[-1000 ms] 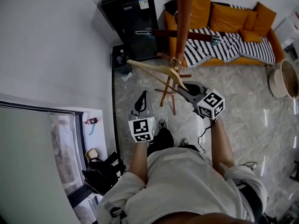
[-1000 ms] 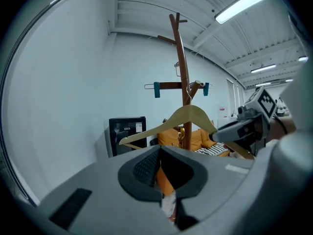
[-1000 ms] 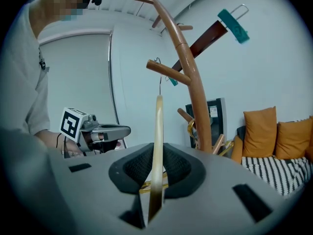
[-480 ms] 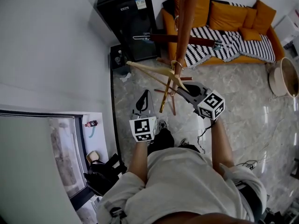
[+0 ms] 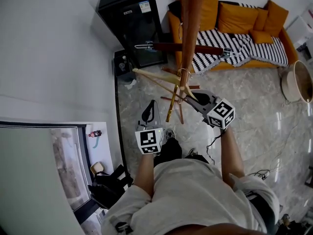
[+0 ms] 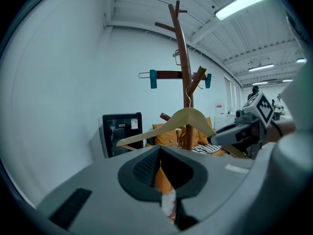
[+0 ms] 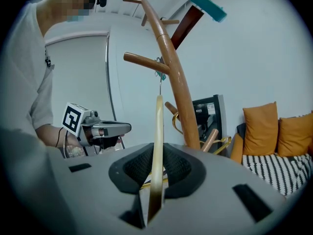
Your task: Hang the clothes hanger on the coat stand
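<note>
1. Head view: the person stands on a marble floor [image 5: 254,102] facing the coat stand [image 5: 191,28], with one gripper in each hand. The right gripper [image 5: 194,95] reaches forward to the wooden hanger [image 5: 156,76] and has hold of its near arm. The hanger lies slanted, its far arm pointing left and its metal hook close against the stand's pole. From here I cannot tell whether the hook sits on a peg. The left gripper [image 5: 152,102] is lower and to the left, well apart from the hanger. Higher on the stand hangs a dark hanger with teal clips [image 5: 205,49]. Behind are a black cabinet [image 5: 129,23] and an orange sofa [image 5: 239,18] with a striped throw.

2. Left gripper view: the jaws meet at their tips with nothing between them, and only a sliver of background shows behind the tips. Beyond them the wooden hanger [image 6: 186,116] hangs face-on in front of the pole, with the right gripper [image 6: 220,137] on its right arm.

3. Right gripper view: the jaws are pinching the wooden hanger [image 7: 157,141], which runs edge-on and upright between the pads. Its wire hook rises to just below a peg [image 7: 144,61] on the pole. Whether it rests on the peg is unclear. The left gripper [image 7: 122,128] shows at the left, apart from the hanger.
</note>
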A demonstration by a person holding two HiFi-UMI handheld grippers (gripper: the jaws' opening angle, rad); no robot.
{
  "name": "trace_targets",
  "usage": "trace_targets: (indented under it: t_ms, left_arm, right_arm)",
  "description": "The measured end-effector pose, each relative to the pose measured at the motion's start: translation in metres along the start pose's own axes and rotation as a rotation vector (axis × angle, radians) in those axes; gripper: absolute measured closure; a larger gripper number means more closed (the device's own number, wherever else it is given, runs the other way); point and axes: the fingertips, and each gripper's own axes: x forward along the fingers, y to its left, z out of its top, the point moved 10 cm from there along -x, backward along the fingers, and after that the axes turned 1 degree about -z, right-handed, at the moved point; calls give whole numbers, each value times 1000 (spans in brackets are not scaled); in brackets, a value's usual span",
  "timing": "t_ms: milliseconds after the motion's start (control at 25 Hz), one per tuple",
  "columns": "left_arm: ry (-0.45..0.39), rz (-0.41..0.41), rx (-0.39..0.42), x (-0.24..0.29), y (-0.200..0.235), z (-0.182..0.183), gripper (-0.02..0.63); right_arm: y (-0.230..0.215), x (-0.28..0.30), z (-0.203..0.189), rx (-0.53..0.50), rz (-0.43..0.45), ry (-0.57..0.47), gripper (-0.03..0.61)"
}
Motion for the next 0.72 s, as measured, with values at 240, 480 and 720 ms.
trace_targets:
  t_ms: [240,480,720]
  left_arm:
    - [-17,13,1,-1,0,1,603]
    - [-27,14,14,-12,-3,1,603]
    - [-28,6,11,-22,-12,-1,603]
  right_arm:
    - [-10,-1,-5,-34,-61,29,529]
    - [-5,-2,-5,-169,-152,54,525]
    - [2,-7,-4,-228,-233,69,509]
